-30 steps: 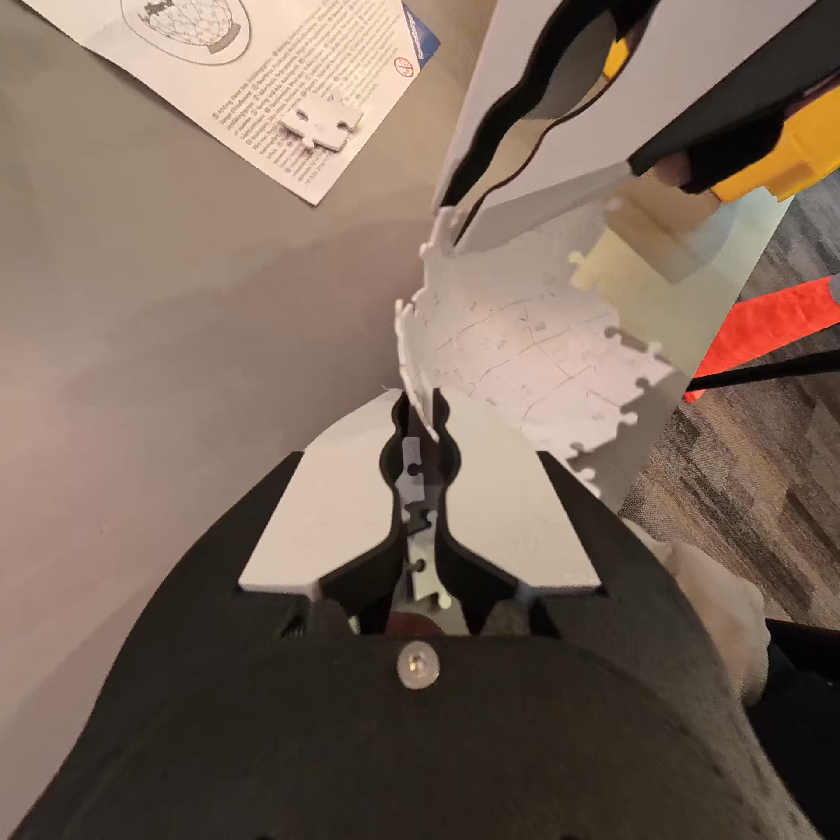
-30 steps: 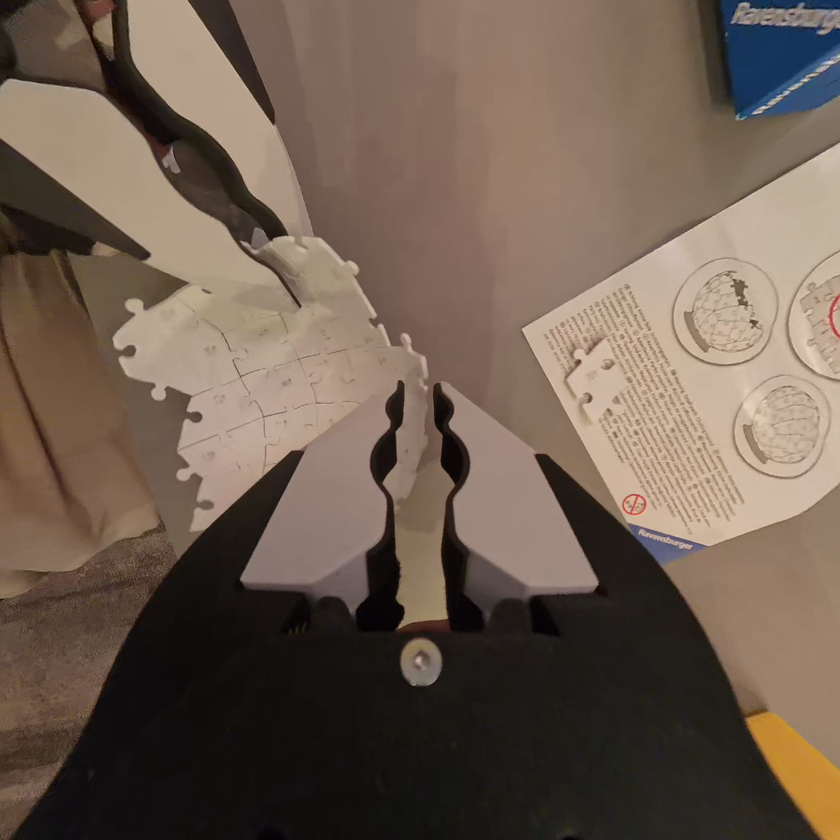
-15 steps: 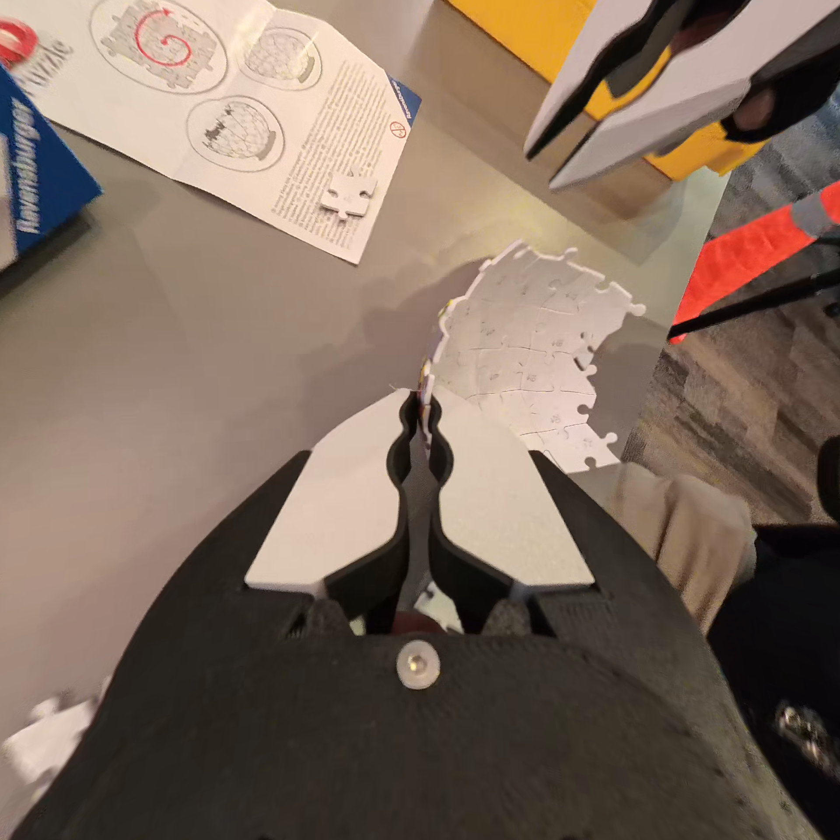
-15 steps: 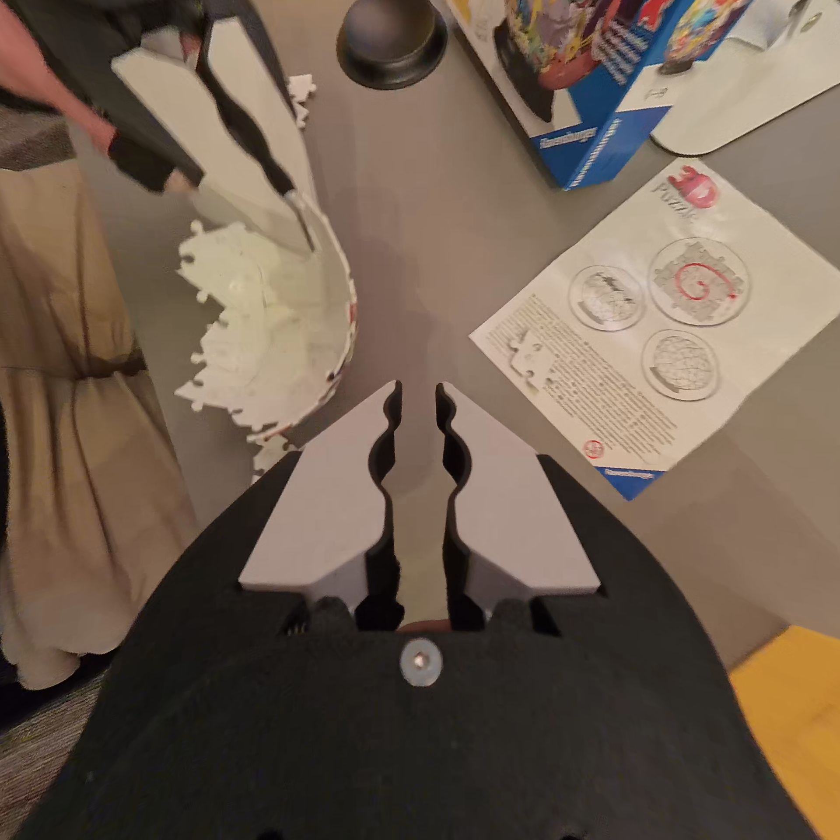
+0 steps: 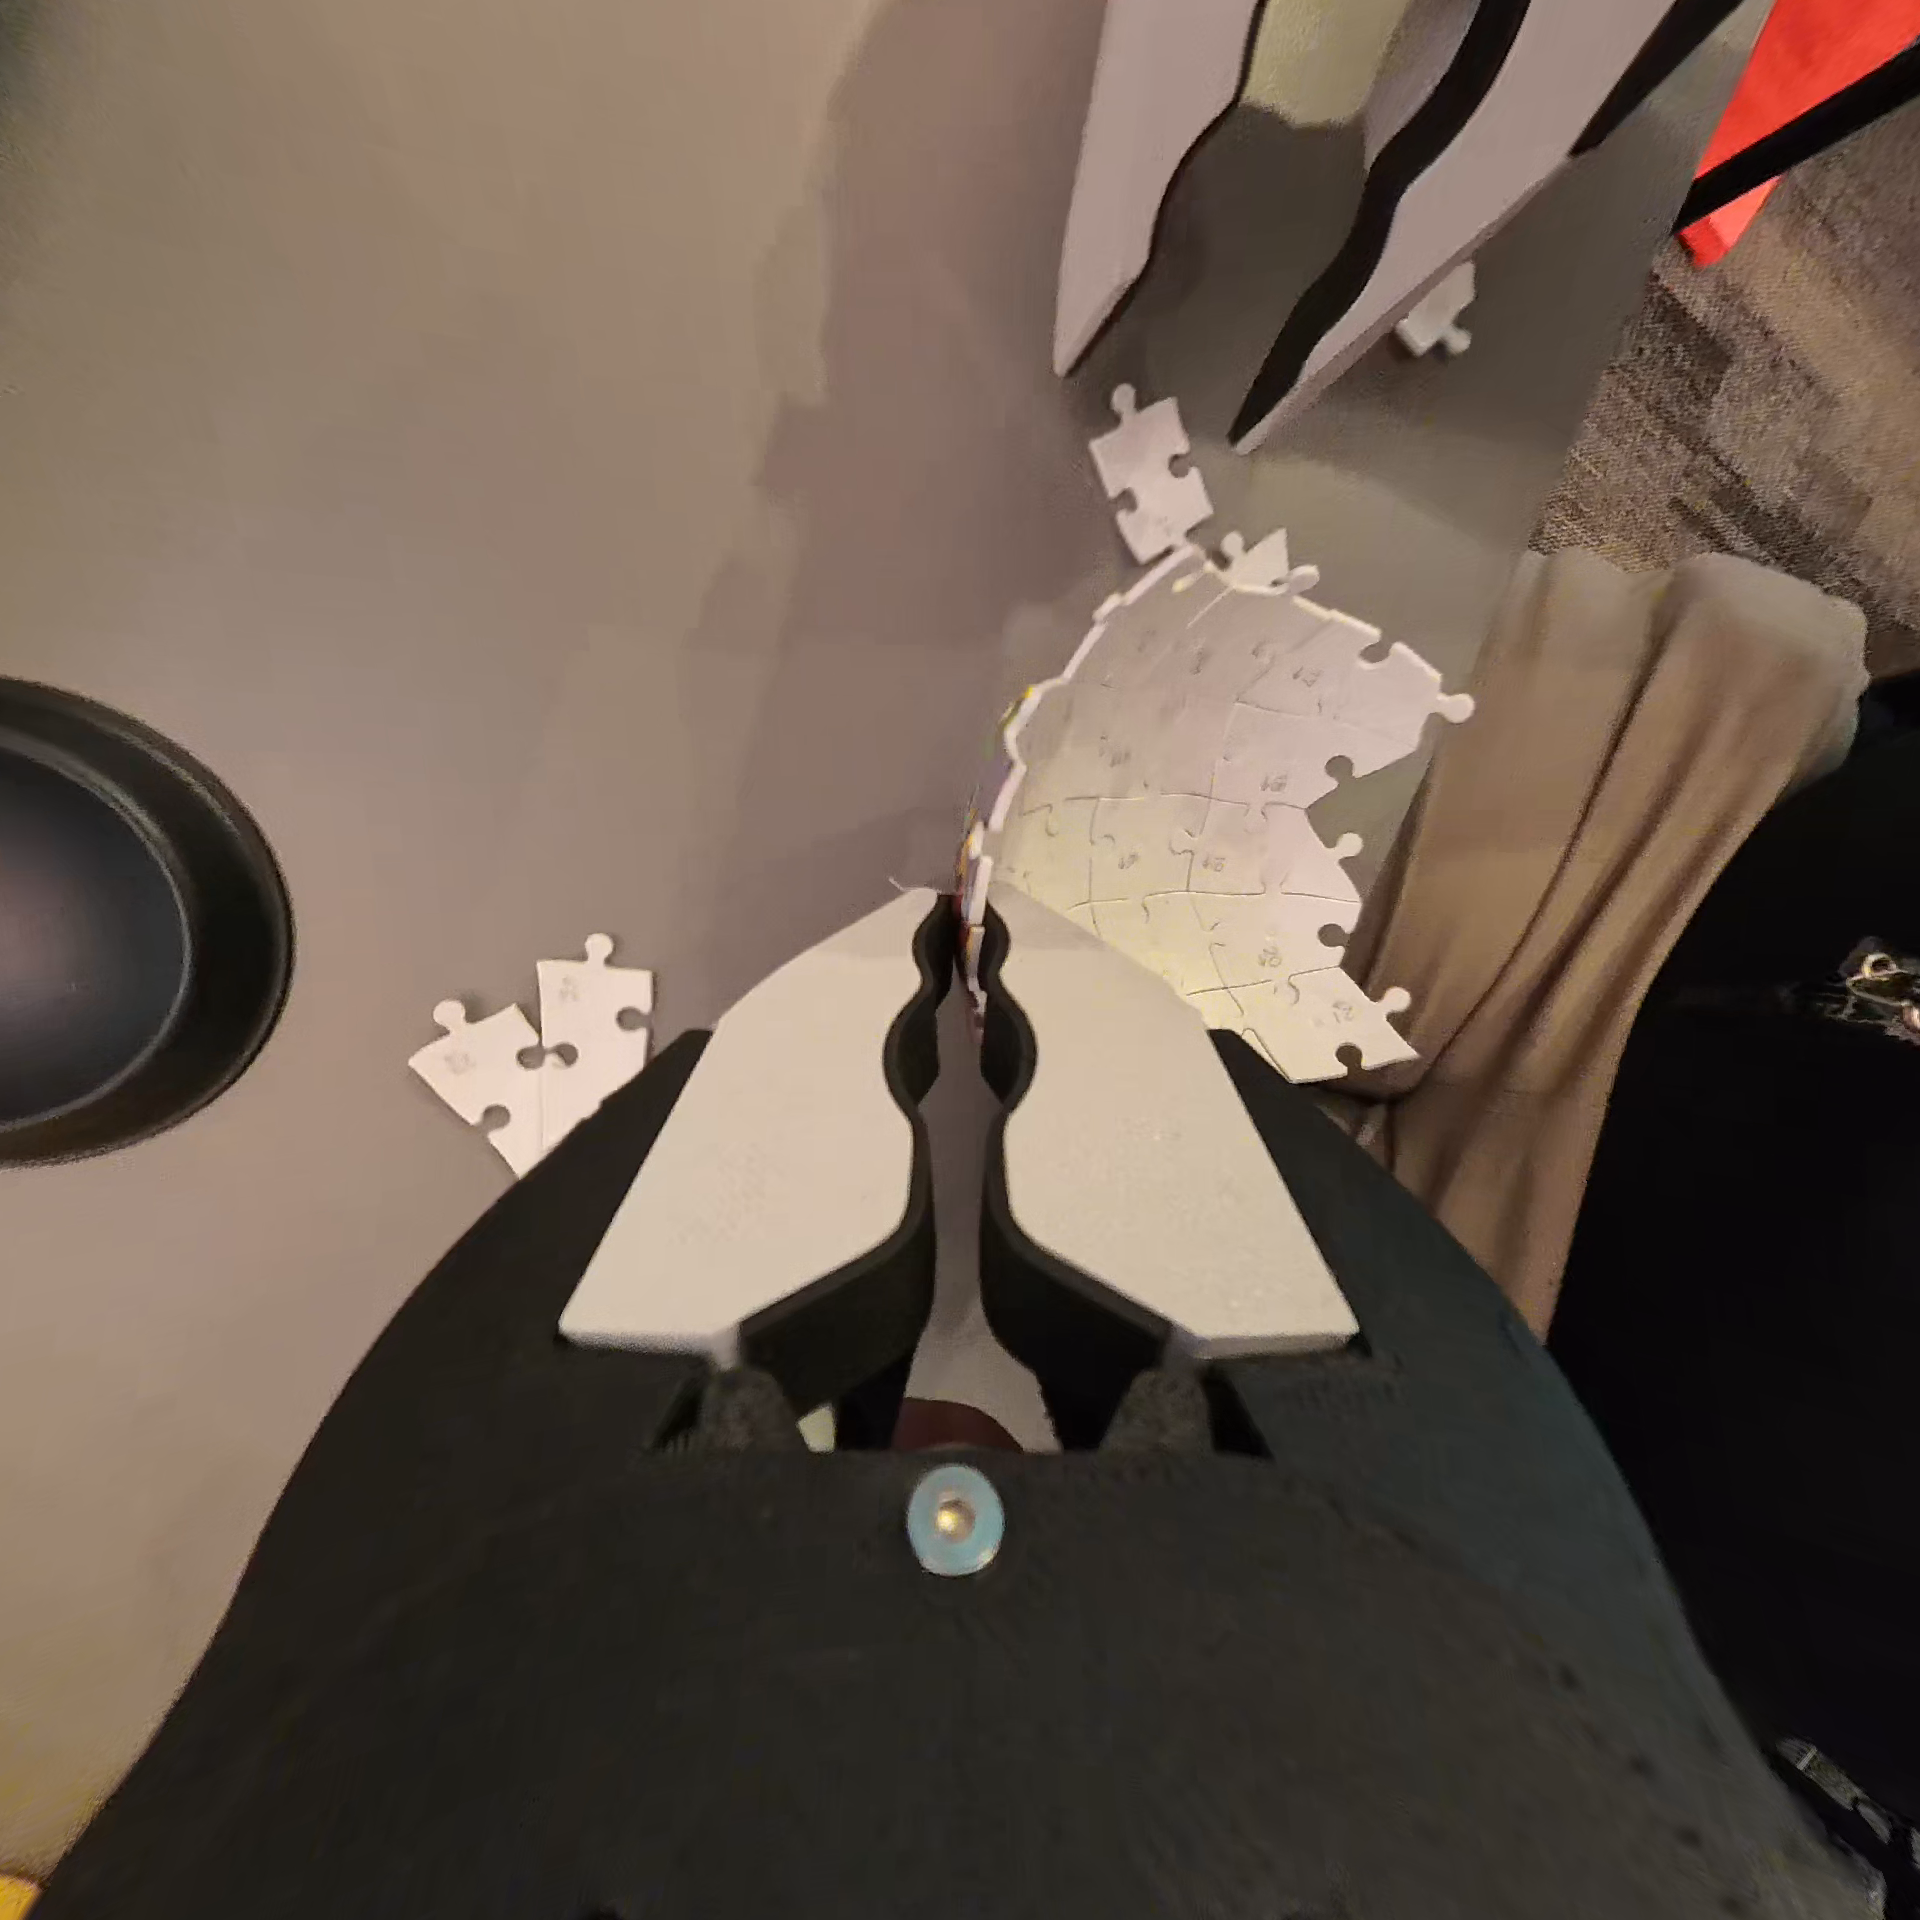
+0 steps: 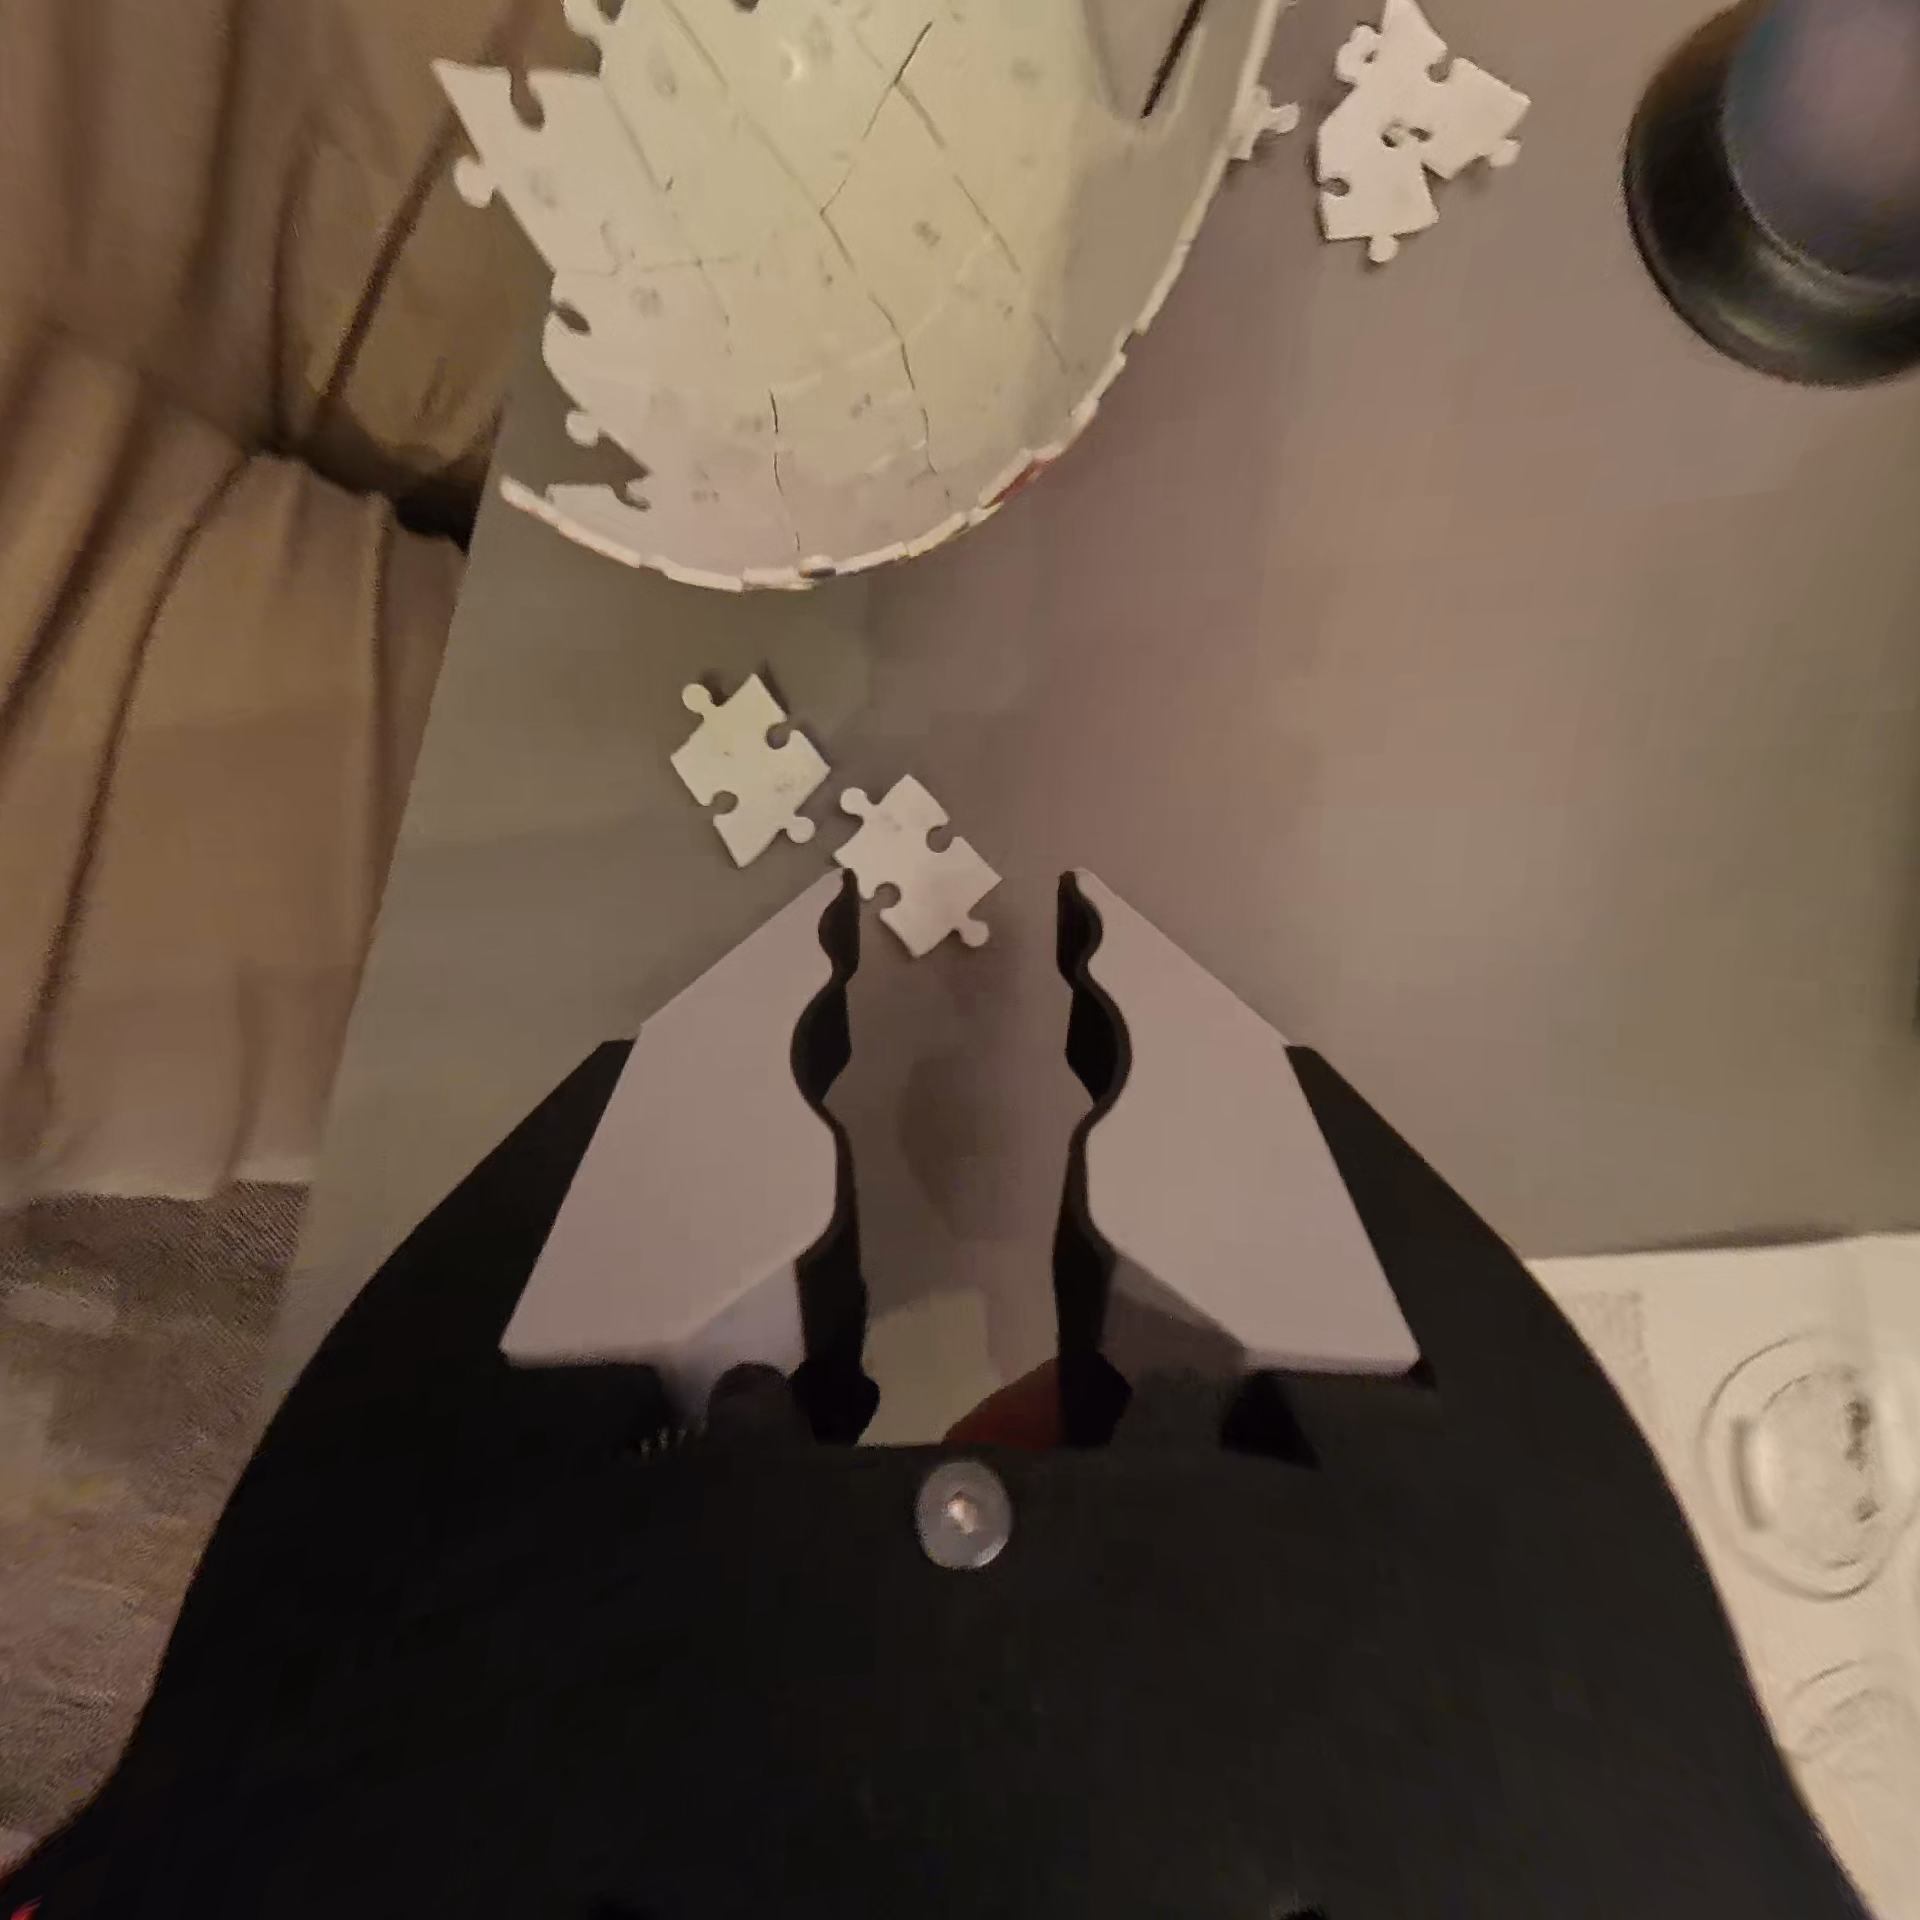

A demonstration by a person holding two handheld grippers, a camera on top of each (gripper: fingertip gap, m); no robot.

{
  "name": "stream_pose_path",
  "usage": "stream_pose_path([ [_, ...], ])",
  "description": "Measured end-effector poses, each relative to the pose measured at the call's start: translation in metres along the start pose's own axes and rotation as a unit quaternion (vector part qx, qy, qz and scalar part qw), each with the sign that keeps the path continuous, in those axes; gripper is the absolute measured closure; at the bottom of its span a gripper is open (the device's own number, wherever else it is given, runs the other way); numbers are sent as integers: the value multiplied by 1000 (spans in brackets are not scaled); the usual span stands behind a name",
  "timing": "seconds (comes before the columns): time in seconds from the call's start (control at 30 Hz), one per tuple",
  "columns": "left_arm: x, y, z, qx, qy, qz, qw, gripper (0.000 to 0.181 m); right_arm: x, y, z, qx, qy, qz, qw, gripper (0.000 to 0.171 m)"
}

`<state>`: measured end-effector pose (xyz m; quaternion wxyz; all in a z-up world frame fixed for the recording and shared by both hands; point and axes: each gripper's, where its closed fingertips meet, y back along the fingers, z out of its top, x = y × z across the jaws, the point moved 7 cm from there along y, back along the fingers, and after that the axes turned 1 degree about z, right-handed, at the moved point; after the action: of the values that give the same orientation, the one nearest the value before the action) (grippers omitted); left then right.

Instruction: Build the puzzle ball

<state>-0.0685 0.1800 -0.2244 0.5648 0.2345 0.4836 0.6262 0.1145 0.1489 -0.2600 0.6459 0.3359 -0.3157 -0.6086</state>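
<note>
Left gripper: jaws drawn narrow, clamped on the rim of the partly built puzzle ball. The rim edge sits pinched between the tips, a strip of coloured print showing at the contact point. The ball is a curved shell of joined pieces, its pale numbered inner face turned toward the left wrist camera, held at the near edge of the grey table.

Right gripper: jaws spread wide, nothing between them. It hovers over the table with its tips just short of a loose puzzle piece. A second loose piece lies just beside the first, on the side toward the shell. In the right wrist view the shell sits beyond both pieces, apart from the right gripper.

Other loose pieces: two overlapping pieces lie on the table beside the left gripper's left finger; one piece lies near the top edge of the shell, below the tips of the right gripper as seen from the left wrist view.

A black round stand rests on the table, well apart from the shell. A printed instruction sheet lies at the lower right in the right wrist view. Tan fabric of a person's clothing hangs at the table edge, just behind the shell
</note>
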Motion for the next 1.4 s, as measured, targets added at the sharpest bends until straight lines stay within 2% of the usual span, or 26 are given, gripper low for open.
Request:
stream_pose_path([
  [0.07,-1,-1,-5,4,4,-11,1000,179,-4,-6,1,18,34,19,999,131],
  [0.2,0,-7,-9,23,1,-14,1000,179,-7,-17,2,37,54,58,996,136],
  [0.4,7,-13,-5,39,6,-29,999,179,-6,-17,-1,11,21,55,998,157],
  [0.47,9,-13,-4,48,7,-34,998,179,-9,-13,-5,-9,-3,38,999,171],
  [0.63,14,-15,-2,60,11,-41,997,179,-10,-9,-6,-30,-36,16,999,171],
  [0.77,17,-12,-3,62,12,-32,997,179,0,2,3,-31,-58,18,998,137],
  [1.0,19,-11,-11,57,20,-34,998,179,26,-14,-7,42,-80,-50,995,117],
  [1.07,19,-10,-11,58,19,-34,998,179,28,-16,-5,20,-95,-60,993,134],
  [1.1,19,-10,-12,58,18,-34,998,179,29,-16,-5,15,-96,-66,993,136],
  [1.27,23,-5,-12,75,-4,-31,997,179,28,-14,-7,1,-106,-74,992,137],
  [1.4,32,2,-13,131,-50,-25,990,179,25,-3,3,3,-67,-77,995,137],
])
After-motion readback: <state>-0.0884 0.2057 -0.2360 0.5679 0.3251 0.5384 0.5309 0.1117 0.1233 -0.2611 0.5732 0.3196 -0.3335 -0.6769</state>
